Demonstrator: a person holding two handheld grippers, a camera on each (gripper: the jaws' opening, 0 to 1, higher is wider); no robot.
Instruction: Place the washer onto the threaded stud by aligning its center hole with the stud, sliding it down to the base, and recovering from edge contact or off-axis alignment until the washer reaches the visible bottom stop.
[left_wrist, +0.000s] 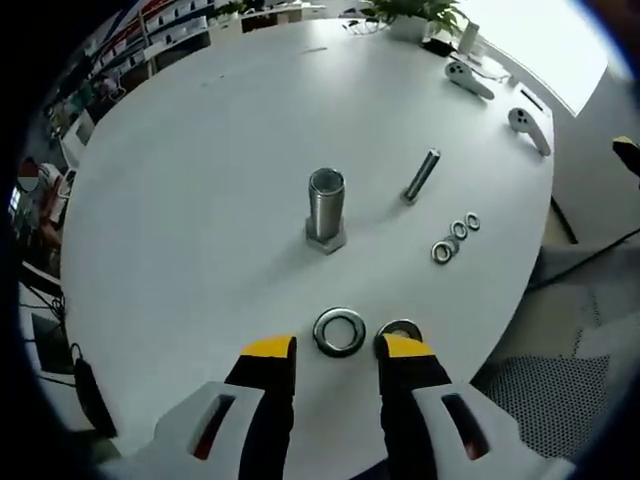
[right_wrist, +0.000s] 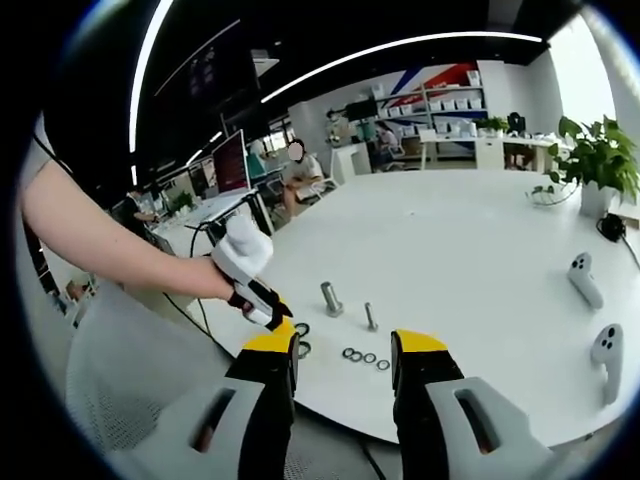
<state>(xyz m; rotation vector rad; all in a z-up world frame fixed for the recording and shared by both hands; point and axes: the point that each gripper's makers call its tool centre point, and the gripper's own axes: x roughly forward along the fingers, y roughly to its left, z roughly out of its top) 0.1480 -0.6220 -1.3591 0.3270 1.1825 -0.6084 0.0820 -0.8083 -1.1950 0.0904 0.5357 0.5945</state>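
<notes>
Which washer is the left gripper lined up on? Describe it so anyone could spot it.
On the round white table, near the edge in front of the upright threaded stud, lies the large washer, between the left gripper's open jaws. It is far bigger than the small washers in a row.

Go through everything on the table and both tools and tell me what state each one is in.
Big bolt: upright, bare, no washer on it.
Large washer: flat, loose, between the left tool's jaws.
Second washer: flat, at the left tool's right jaw tip.
Small washers: flat, in a row.
Thin bolt: lying down.
Left tool: open.
Right tool: open, empty.
</notes>
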